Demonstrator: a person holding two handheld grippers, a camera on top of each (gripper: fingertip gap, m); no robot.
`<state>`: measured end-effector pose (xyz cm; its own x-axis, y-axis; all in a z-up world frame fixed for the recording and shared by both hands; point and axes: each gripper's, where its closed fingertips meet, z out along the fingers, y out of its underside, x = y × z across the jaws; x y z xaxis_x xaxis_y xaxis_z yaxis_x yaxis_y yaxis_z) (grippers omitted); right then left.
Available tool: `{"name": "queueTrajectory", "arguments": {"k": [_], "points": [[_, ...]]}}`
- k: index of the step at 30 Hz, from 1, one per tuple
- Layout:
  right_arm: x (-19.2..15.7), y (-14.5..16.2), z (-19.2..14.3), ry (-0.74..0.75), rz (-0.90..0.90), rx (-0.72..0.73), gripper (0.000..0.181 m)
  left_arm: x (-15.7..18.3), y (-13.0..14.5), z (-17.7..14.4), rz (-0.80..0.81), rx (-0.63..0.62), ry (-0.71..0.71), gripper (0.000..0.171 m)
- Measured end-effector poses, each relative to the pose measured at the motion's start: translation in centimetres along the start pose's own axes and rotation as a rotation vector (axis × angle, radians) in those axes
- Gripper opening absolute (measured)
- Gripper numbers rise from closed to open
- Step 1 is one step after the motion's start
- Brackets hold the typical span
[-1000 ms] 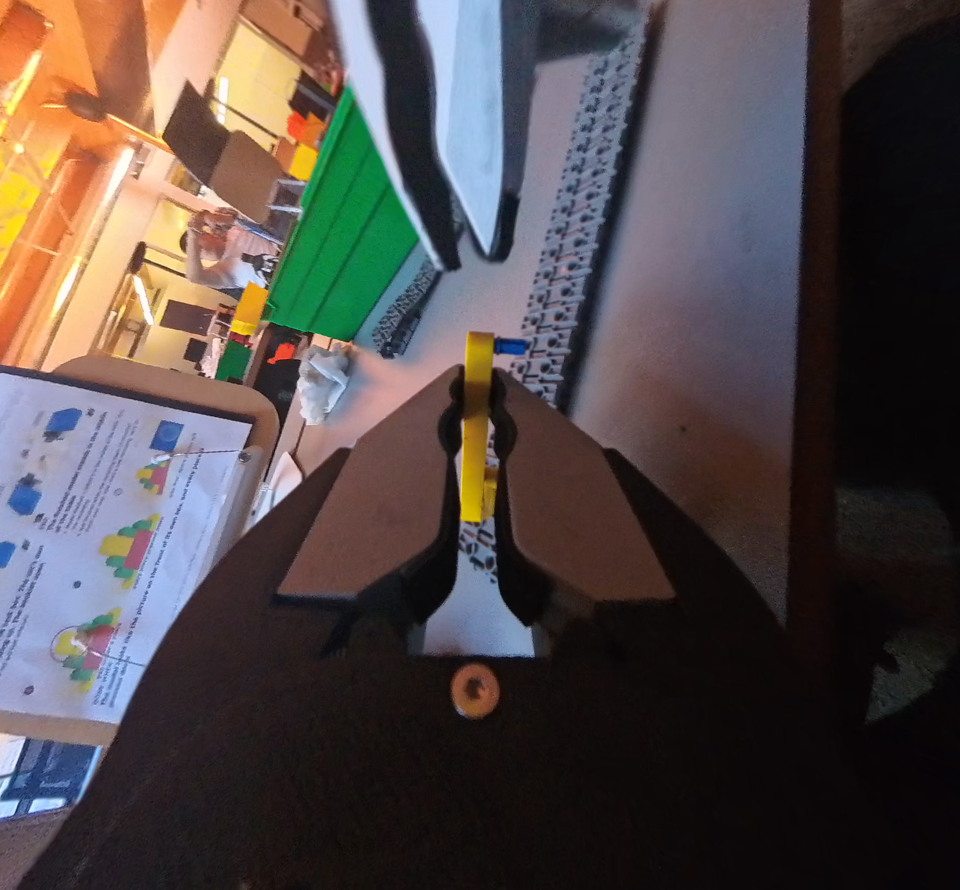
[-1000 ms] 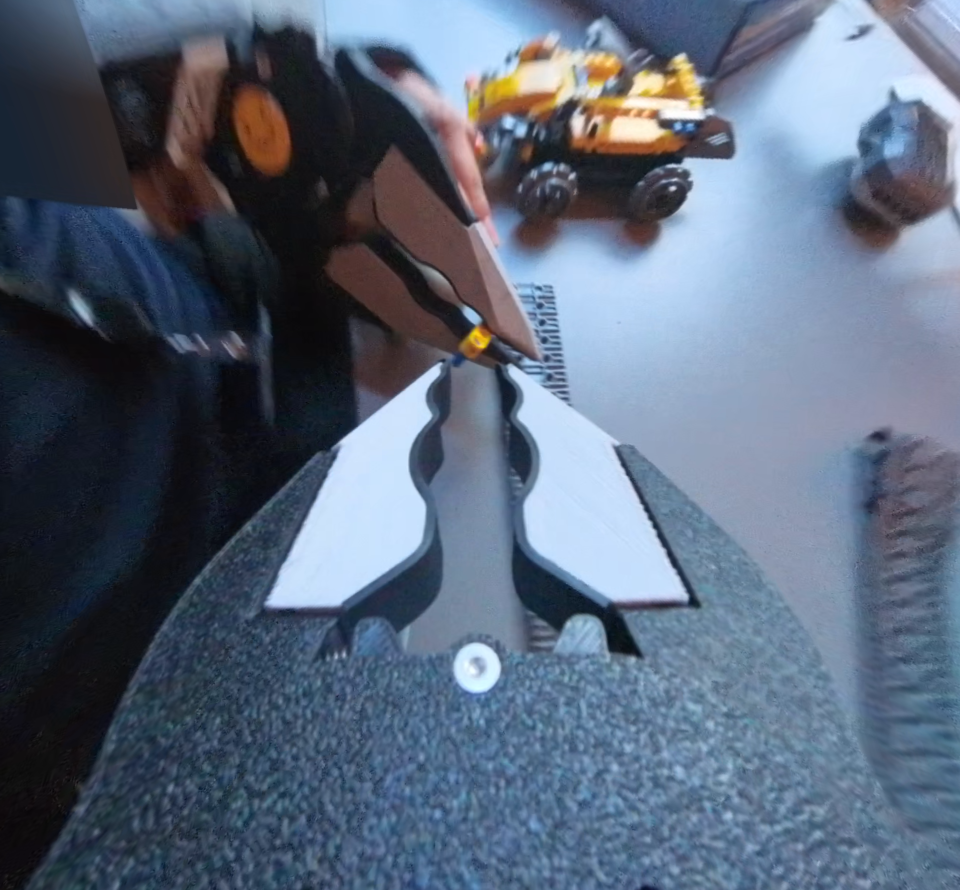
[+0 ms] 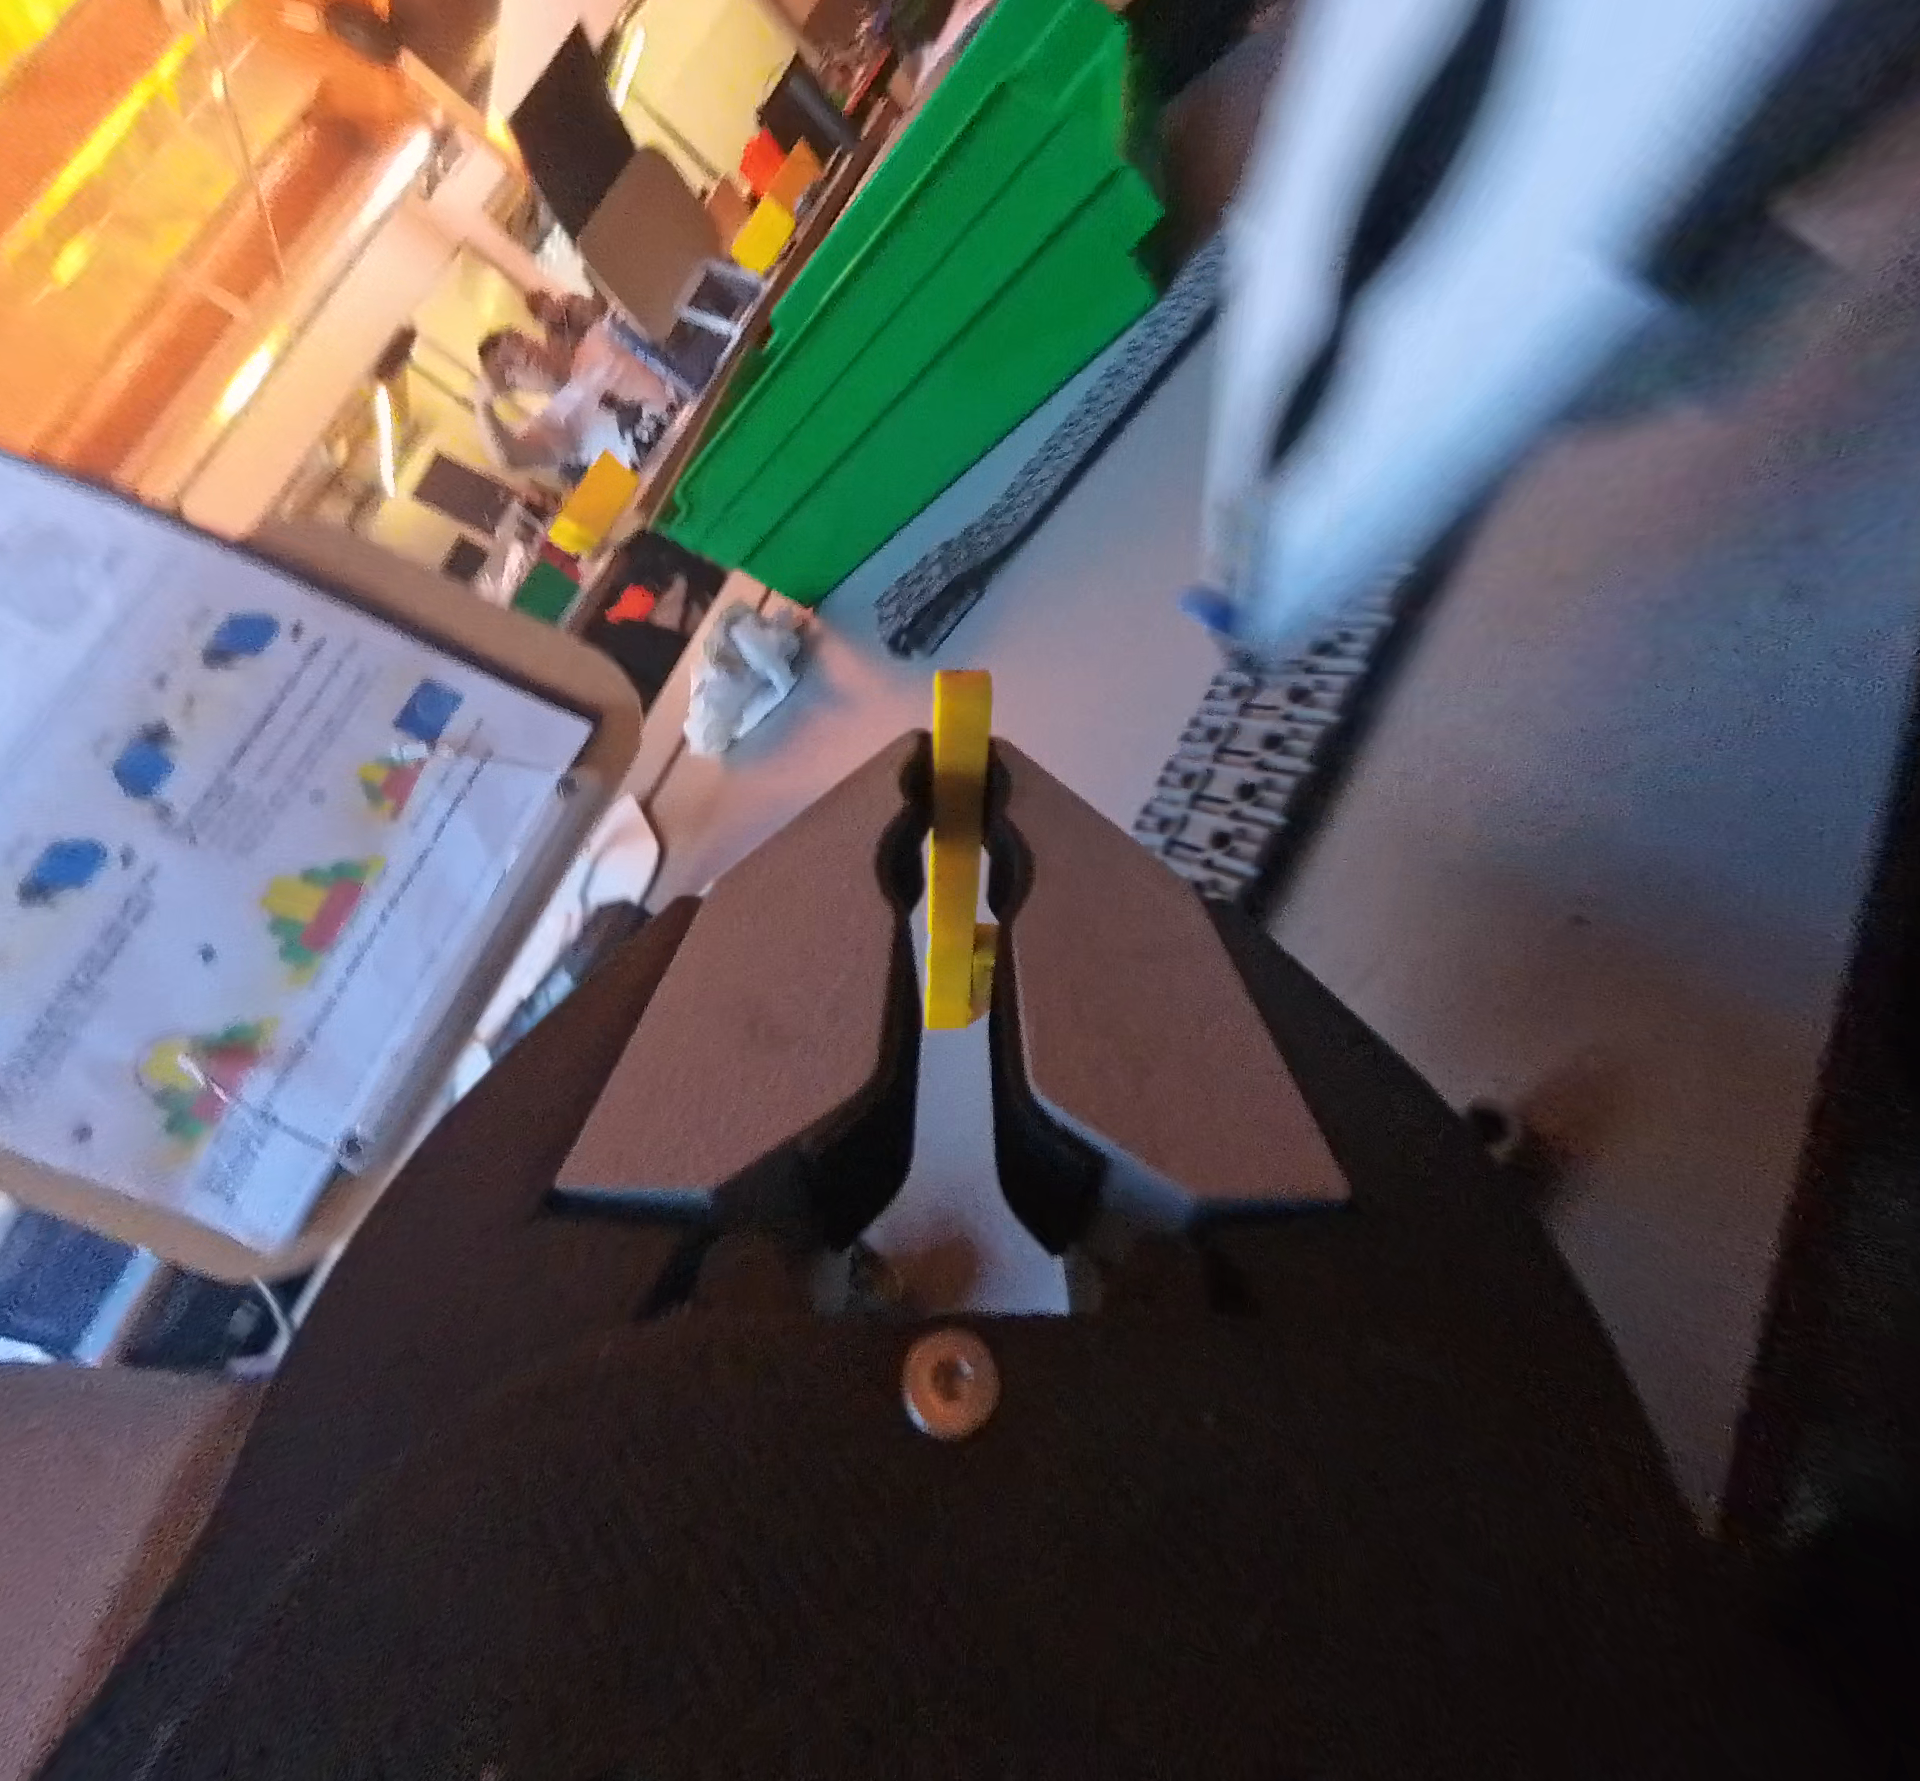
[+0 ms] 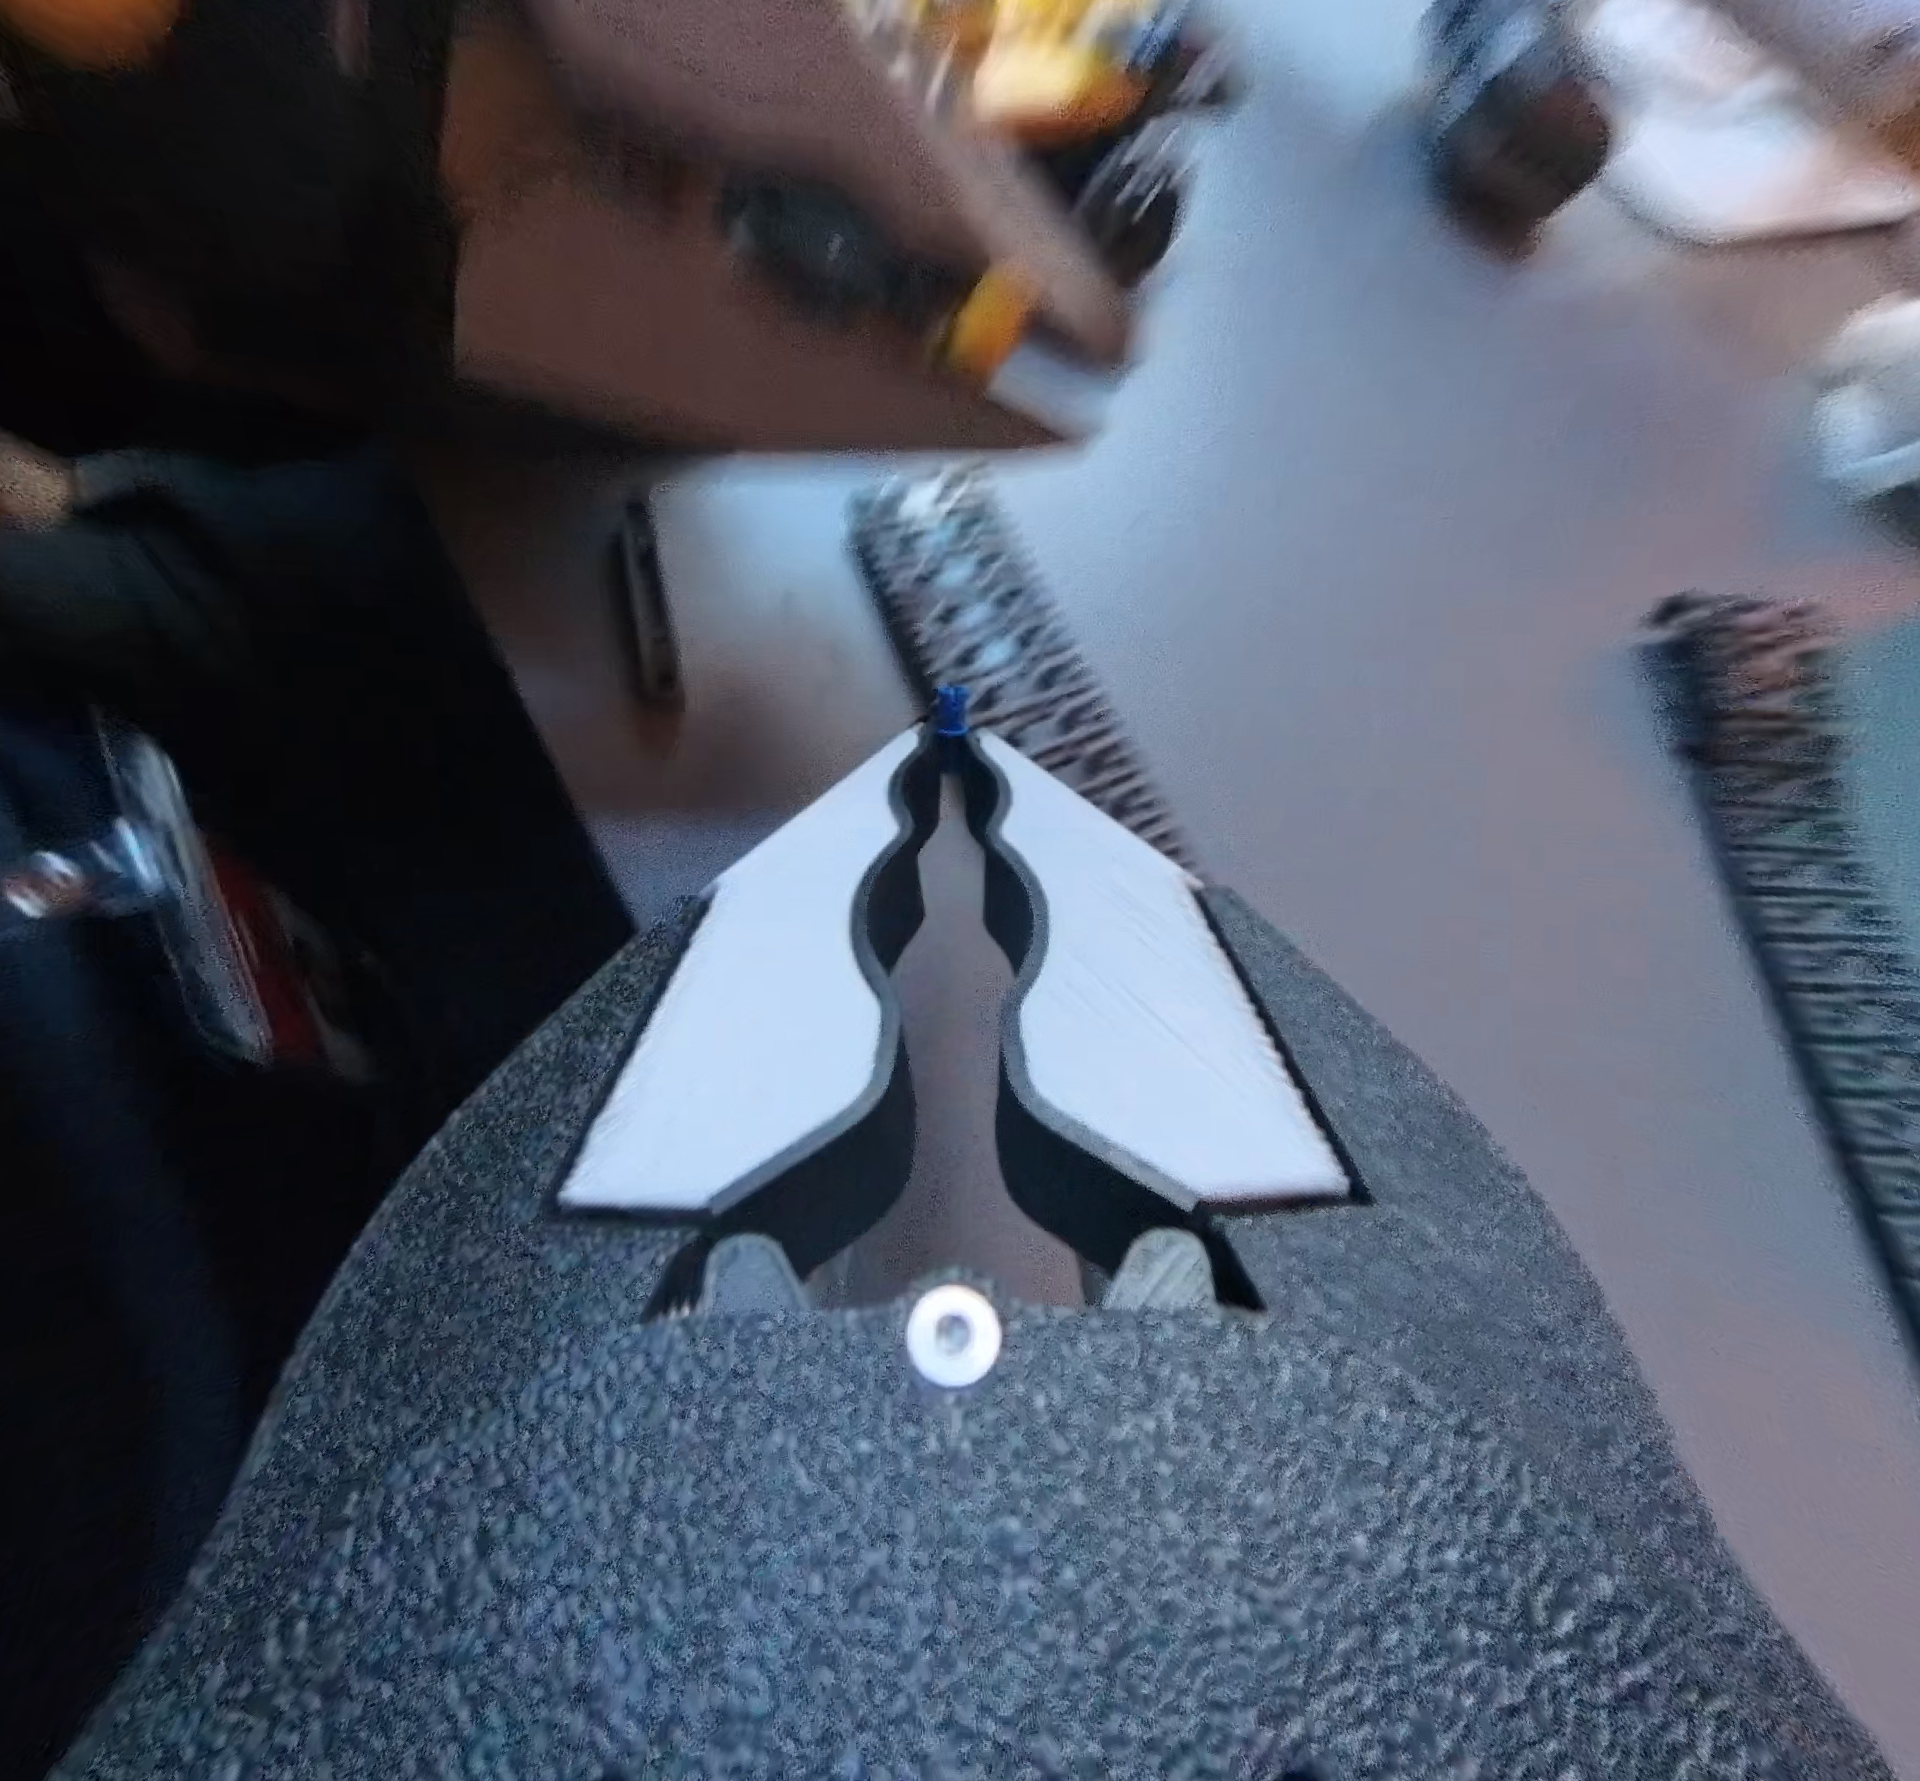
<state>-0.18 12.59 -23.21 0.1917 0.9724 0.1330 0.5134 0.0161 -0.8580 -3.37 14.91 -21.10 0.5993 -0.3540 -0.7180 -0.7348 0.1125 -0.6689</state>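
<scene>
My left gripper (image 3: 958,755) is shut on a flat yellow toy beam (image 3: 954,858), held edge-on, its rounded end sticking out past the tips. My right gripper (image 4: 950,742) is shut on a small blue pin (image 4: 950,711) at its very tips. In the left wrist view the right gripper (image 3: 1262,619) is a blurred white shape at upper right with the blue pin (image 3: 1205,605) at its tip, apart from the beam. In the right wrist view the left gripper (image 4: 997,349) is blurred at upper left, with the yellow beam (image 4: 987,331) in it.
A grey toy track strip (image 3: 1268,755) lies on the pale table (image 3: 1558,796); it also shows in the right wrist view (image 4: 997,651). A second strip (image 4: 1787,858) lies right. A yellow toy vehicle (image 4: 1039,38), green bins (image 3: 935,360) and a picture sheet on a board (image 3: 208,858) stand around. Some 6 centimetres of space lies between my two pairs of fingers.
The right gripper has shut on the blue pin, which was stuck on the yellow beam before, and has drawn it away. The left gripper still holds the beam.
</scene>
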Motion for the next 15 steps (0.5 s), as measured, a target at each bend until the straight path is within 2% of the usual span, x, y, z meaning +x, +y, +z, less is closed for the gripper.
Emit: {"name": "queueTrajectory", "arguments": {"k": [1, 3, 6, 9, 12, 15], "points": [[1.3, -1.5, -1.2, 0.02, 0.05, 0.073, 0.0, 0.7, -0.4, 0.0, 0.067, 0.01, -0.002, 0.005], [4.2, -2.6, -3.0, 0.07, 0.094, 0.115, 0.0, 1.3, -0.4, 0.2, 0.14, 0.008, -0.007, 0.005], [10.7, -2.1, -5.7, 0.28, 0.028, 0.05, 0.001, 1.3, -0.6, 0.1, 0.128, 0.027, 0.01, 0.006], [18.8, -2.6, -9.4, 0.486, 0.022, 0.035, 0.001, 1.4, -0.6, 0.1, 0.131, 0.031, 0.017, 0.005], [25.9, -2.7, -11.5, 0.575, 0.075, 0.024, 0.001, 1.5, -0.7, 0.2, 0.148, 0.032, 0.014, 0.006], [30.1, 0.2, -10.1, 0.531, 0.144, -0.132, 0.002, 1.6, -0.5, 0.2, 0.17, 0.026, 0.015, 0.006]]}}
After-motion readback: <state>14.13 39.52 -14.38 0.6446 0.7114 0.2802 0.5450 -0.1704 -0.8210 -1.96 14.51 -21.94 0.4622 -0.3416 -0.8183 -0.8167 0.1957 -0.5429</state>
